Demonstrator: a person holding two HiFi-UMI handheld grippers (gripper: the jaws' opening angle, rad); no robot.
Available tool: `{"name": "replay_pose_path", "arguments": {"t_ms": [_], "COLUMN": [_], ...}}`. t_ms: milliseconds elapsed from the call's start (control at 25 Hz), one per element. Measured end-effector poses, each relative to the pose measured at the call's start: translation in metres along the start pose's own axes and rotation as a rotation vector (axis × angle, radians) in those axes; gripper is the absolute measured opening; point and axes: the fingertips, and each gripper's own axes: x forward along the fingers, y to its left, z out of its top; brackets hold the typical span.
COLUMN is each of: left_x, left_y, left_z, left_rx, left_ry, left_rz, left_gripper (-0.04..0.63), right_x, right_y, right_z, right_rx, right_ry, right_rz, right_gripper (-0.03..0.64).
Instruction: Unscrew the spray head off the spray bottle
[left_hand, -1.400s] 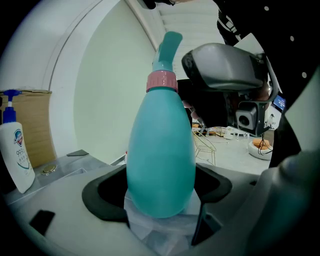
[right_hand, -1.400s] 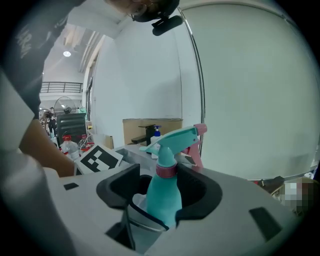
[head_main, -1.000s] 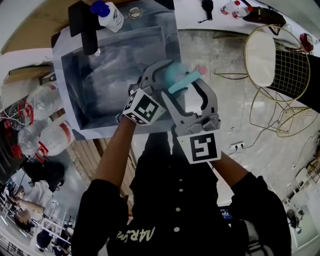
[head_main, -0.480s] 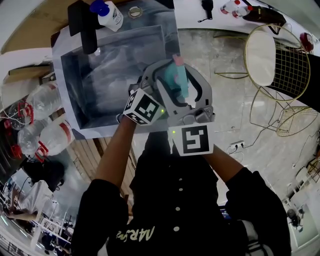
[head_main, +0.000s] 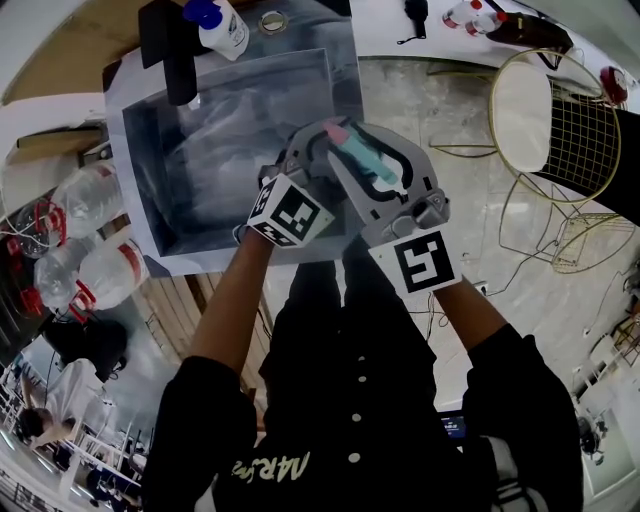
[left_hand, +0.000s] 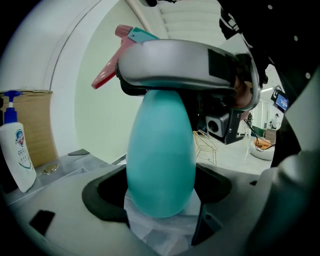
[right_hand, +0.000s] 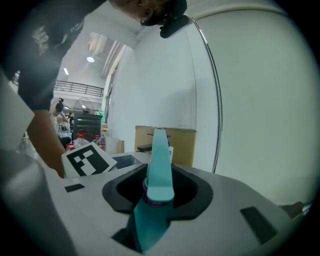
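Observation:
A teal spray bottle (left_hand: 160, 155) stands up between the jaws of my left gripper (left_hand: 162, 210), which is shut on its lower body over a wad of white wrap (left_hand: 160, 230). In the head view the left gripper (head_main: 305, 160) and the right gripper (head_main: 375, 165) meet over the table's near edge. The spray head (head_main: 365, 158), teal with a pink trigger (left_hand: 107, 75), lies between the right gripper's jaws (right_hand: 160, 200). These jaws are closing, and the head's neck (right_hand: 159, 165) sits wedged in the slot between them.
A shiny grey tray (head_main: 150, 130) lies beyond the grippers. A white pump bottle with a blue cap (head_main: 220, 25) and a black block (head_main: 165, 45) stand at its far edge. Water bottles (head_main: 90, 270) lie at the left. A gold wire chair (head_main: 560, 130) stands at the right.
The right gripper has swung round the spray head, its marker cube moving right. The spray head has turned so its pink tip now points up and left. The left gripper has stayed put.

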Motion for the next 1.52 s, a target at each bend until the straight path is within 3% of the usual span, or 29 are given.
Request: {"name": "replay_pose_path", "arguments": {"t_ms": [360,520,640,720,920,1000,1120,1240,1400,1520], "left_x": [-0.002,-0.002,-0.002,-0.003,-0.003,-0.003,-0.003,-0.003,-0.003,-0.003], "left_y": [-0.007,-0.009,-0.009,-0.009,-0.009,-0.009,-0.009,-0.009,-0.008,-0.008], "left_z": [-0.001,-0.001,-0.002,-0.002,-0.002,-0.002,-0.002,-0.001,-0.002,-0.002], "left_rx": [0.022,0.025,0.025,0.023,0.021,0.02,0.019,0.02,0.02,0.017], "left_ry": [-0.008,-0.007,-0.007,-0.009,-0.008,-0.007,-0.007,-0.008,-0.007,-0.003], "left_rz": [-0.047,-0.054,-0.053,-0.053,-0.051,-0.05,-0.049,-0.049,-0.047,-0.043], "left_gripper": [0.405,0.405,0.405,0.405,0.405,0.405,0.405,0.405,0.405,0.405], "right_x": [-0.013,-0.015,-0.014,-0.013,-0.028,-0.039,-0.064,-0.084,-0.071,-0.053], "right_y": [0.026,0.028,0.025,0.019,0.0,-0.011,-0.024,-0.005,0.037,0.037], "right_z": [0.0,-0.001,-0.003,0.002,0.011,0.01,0.005,-0.004,-0.012,-0.011], "right_rx": [-0.095,-0.078,-0.048,0.004,0.1,0.133,0.202,0.24,0.226,0.213], "right_ry": [-0.072,-0.066,-0.047,-0.067,-0.113,-0.106,-0.09,-0.037,0.073,0.12], "right_rz": [0.541,0.604,0.564,0.518,0.417,0.32,0.07,-0.103,-0.113,-0.138], "right_gripper": [0.14,0.143,0.156,0.226,0.274,0.295,0.296,0.257,0.268,0.281]}}
